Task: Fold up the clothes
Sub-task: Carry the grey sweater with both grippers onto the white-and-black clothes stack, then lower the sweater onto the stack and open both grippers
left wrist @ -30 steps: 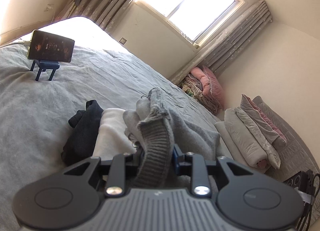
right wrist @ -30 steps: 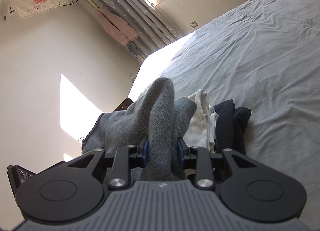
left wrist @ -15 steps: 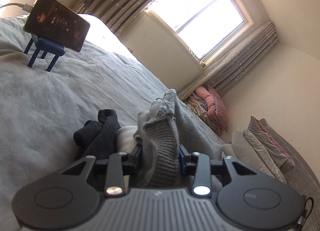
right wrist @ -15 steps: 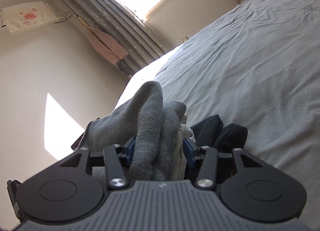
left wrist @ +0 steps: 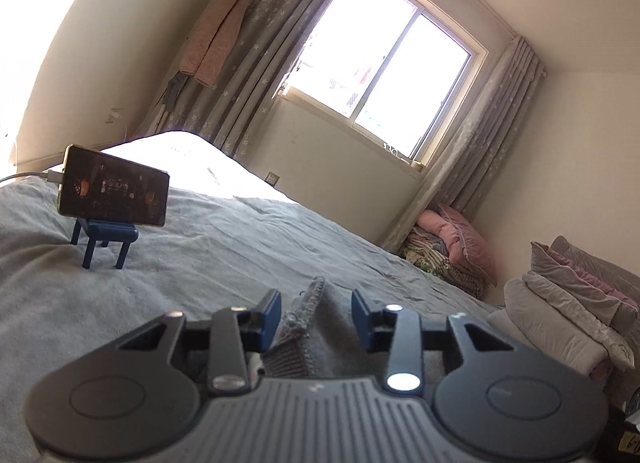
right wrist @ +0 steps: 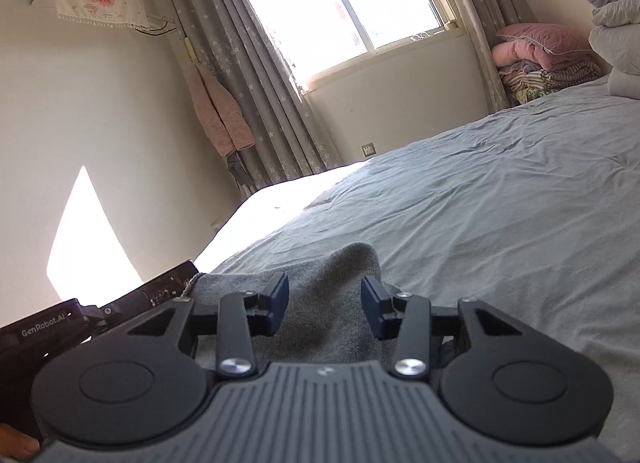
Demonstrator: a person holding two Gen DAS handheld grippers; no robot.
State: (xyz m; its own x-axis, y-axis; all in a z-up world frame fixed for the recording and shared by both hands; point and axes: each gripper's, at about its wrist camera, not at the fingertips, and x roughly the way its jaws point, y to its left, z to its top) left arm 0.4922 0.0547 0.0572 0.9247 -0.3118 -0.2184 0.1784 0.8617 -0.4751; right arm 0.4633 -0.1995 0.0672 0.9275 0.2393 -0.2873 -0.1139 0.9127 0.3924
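Note:
A grey knit sweater (left wrist: 292, 355) lies on the bed just ahead of both grippers. In the left wrist view its ribbed hem stands up between the blue pads of my left gripper (left wrist: 316, 317). Those jaws are closing, with a gap still showing on each side of the cloth. In the right wrist view a rounded hump of the same sweater (right wrist: 344, 263) sits between and beyond the pads of my right gripper (right wrist: 324, 301). Its jaws are closing too, and the pads stand clear of the cloth. The other garments of the pile are hidden.
A phone (left wrist: 112, 191) rests on a small blue stand (left wrist: 106, 237) on the grey bed sheet (left wrist: 208, 263), left of the sweater. Folded quilts (left wrist: 568, 303) and a pink bedding pile (left wrist: 452, 247) lie at the far right. The left gripper's body (right wrist: 60, 323) is beside my right one.
Both grippers have let go of the grey sweater; their pads now stand apart from it. The sweater sits lower, both views have rolled level, and the black and white garments have left view.

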